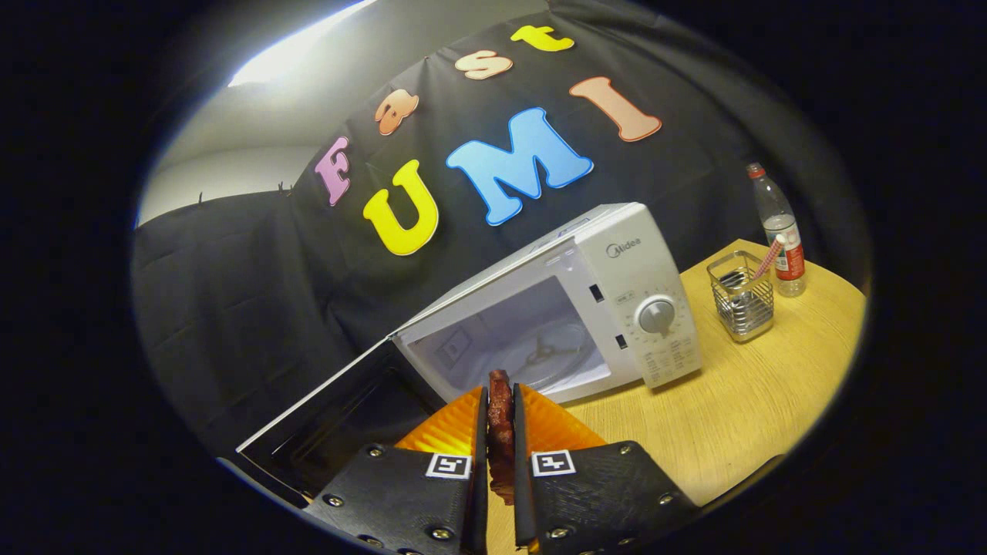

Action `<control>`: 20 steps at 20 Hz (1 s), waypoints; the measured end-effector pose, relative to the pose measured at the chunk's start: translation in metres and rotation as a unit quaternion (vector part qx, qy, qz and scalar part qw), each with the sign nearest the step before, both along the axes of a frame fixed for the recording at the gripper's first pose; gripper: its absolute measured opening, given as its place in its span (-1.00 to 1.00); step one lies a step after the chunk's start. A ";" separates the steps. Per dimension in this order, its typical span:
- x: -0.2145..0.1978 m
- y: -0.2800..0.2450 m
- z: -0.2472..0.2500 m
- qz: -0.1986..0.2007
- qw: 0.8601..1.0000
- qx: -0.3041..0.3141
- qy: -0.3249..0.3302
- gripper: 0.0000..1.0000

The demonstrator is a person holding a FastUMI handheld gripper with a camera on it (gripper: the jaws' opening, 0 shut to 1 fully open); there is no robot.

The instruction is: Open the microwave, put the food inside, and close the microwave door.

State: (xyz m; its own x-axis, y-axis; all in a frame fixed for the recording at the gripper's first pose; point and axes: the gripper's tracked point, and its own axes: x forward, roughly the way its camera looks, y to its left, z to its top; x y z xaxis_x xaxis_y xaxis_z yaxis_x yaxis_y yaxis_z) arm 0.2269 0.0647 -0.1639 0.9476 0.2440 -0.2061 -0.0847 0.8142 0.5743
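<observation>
Microwave (609, 301): door (331, 416) open, cavity empty
Tool (501, 420): pinching food (501, 432), just ahead of cavity
Left: place food, close door

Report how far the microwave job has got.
Done: the microwave stands on the table with its door swung wide open, and its glass turntable is bare. In hand: the tool is shut on the food, a reddish-brown piece held just ahead of the cavity. Left: place the food on the turntable, then close the door.
</observation>
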 end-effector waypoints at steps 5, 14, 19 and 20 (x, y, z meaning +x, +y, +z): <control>0.064 0.031 0.000 -0.026 0.999 -0.013 -0.022 -0.72; 0.161 0.054 -0.034 -0.091 0.996 -0.022 -0.008 -0.72; 0.192 0.057 -0.041 -0.116 0.993 -0.019 -0.009 -0.72; 0.197 0.055 -0.044 -0.123 0.992 -0.022 -0.009 -0.72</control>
